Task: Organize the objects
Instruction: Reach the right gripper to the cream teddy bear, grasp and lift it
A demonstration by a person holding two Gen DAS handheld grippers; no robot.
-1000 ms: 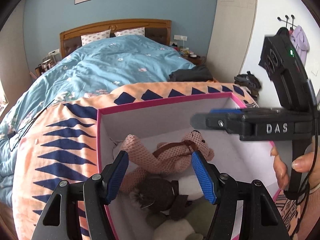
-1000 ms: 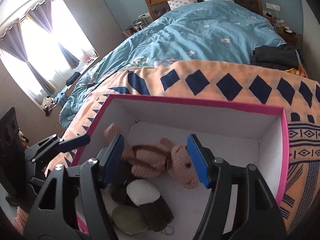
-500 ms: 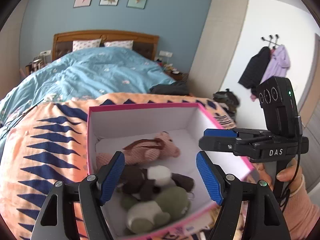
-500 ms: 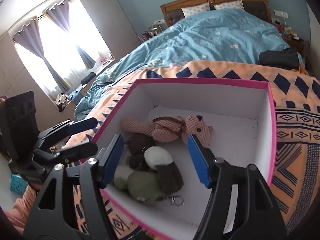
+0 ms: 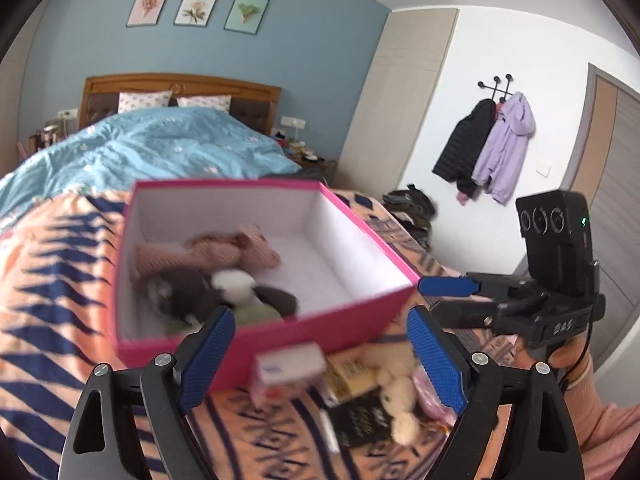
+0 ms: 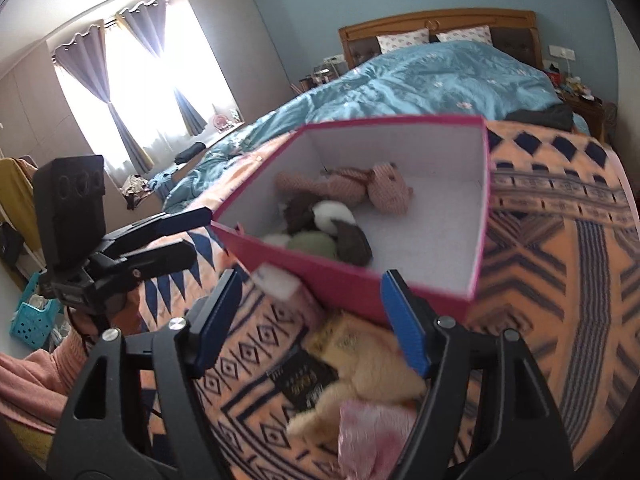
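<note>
**Box part-filled, loose items waiting at its near wall**

The pink box (image 5: 320,330) sits on the patterned blanket (image 6: 560,280) at the foot of the bed (image 6: 440,80), its open top facing you so things can be dropped straight in. Inside, a pink knitted toy (image 6: 360,190) lies along the far part of the floor, with a dark brown and white plush (image 6: 328,220) and a green one (image 6: 312,244) bunched against the near-left corner. That leaves the right part of the box floor bare, which looks like the natural room for whatever goes in next.

Just in front of the box's near wall lies the pile not yet sorted: a small white carton (image 5: 290,364) touching or almost touching the wall, a black booklet (image 6: 308,384), a cream plush (image 6: 368,376) and something pink and crinkly (image 6: 372,436). Blur hides the finer details.

Your right tool (image 6: 312,324) hangs over this pile with its jaws spread wide and nothing between them; the cream plush sits closest to its gap. Your left tool (image 5: 320,364) is likewise wide and empty, poised above the carton and the box's front edge. Each tool shows in the other's view off to the side, so they stand apart and should not collide.

You seem midway: several toys are in, several items remain outside. The soft plush should squash easily under the pads; the flat booklet will likely be harder to lift off the blanket.
</note>
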